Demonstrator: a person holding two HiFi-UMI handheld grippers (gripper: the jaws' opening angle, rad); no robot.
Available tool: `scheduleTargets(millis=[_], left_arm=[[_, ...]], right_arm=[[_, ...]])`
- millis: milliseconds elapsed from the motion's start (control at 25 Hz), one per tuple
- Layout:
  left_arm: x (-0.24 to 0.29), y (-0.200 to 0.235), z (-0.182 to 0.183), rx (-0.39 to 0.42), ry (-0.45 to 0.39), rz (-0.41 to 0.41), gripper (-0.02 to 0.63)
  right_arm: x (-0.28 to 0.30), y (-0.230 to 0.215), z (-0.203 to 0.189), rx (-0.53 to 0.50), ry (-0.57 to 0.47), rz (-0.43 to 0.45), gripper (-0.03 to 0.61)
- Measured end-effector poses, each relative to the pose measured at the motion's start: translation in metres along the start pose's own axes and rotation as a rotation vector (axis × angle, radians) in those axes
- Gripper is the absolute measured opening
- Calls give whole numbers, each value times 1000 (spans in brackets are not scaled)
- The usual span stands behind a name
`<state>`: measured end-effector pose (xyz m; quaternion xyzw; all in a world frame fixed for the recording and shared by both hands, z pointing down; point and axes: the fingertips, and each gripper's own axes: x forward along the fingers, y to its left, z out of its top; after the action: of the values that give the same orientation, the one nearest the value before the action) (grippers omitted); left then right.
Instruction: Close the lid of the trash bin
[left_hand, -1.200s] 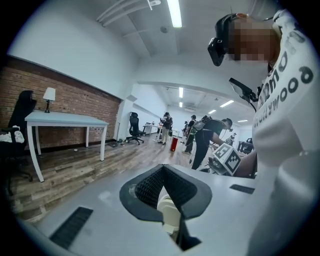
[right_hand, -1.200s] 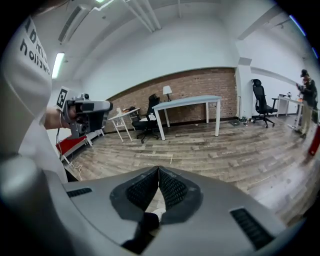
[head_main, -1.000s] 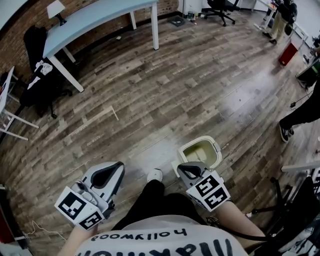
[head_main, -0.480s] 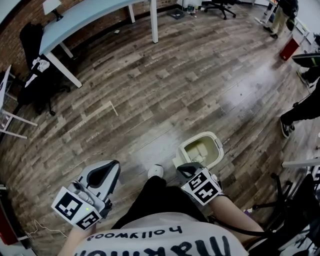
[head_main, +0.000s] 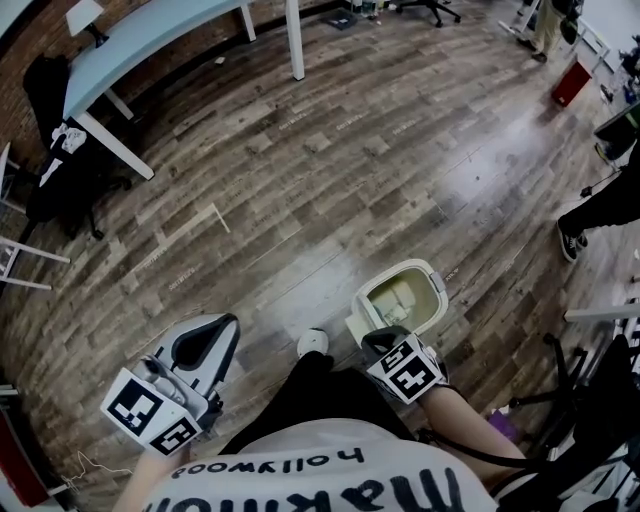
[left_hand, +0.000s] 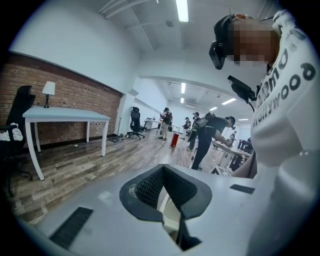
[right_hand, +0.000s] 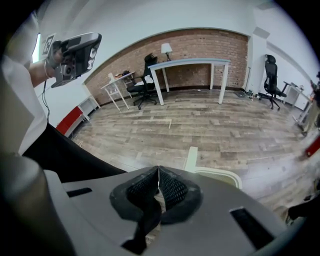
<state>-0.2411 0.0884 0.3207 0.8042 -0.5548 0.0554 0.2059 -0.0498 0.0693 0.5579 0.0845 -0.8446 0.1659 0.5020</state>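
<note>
Both tongs are clenched on nothing, tips pressed together. The left tongs (head_main: 204, 340) are held well off to the left, on the other side of the person's shoe (head_main: 312, 346). The right tongs (head_main: 386, 343) are the nearer pair. Just ahead of their tips the lid (right_hand: 190, 159) stands raised along the left rim of the trash bin (head_main: 438, 292). The open bin sits on the floor ahead and slightly right of them, with its long axis running away from the tips. The lid probably needs tipping rightward. Count: two tongs, one bin, one lid.
</note>
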Motion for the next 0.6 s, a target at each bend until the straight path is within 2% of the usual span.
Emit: scheduleTargets(millis=[360, 600], left_arm=[[27, 27, 19, 26, 29, -85, 8], [43, 47, 31, 39, 48, -157, 8]], right_arm=[[6, -21, -2, 202, -2, -22, 9], [2, -35, -2, 267, 13, -89, 9]])
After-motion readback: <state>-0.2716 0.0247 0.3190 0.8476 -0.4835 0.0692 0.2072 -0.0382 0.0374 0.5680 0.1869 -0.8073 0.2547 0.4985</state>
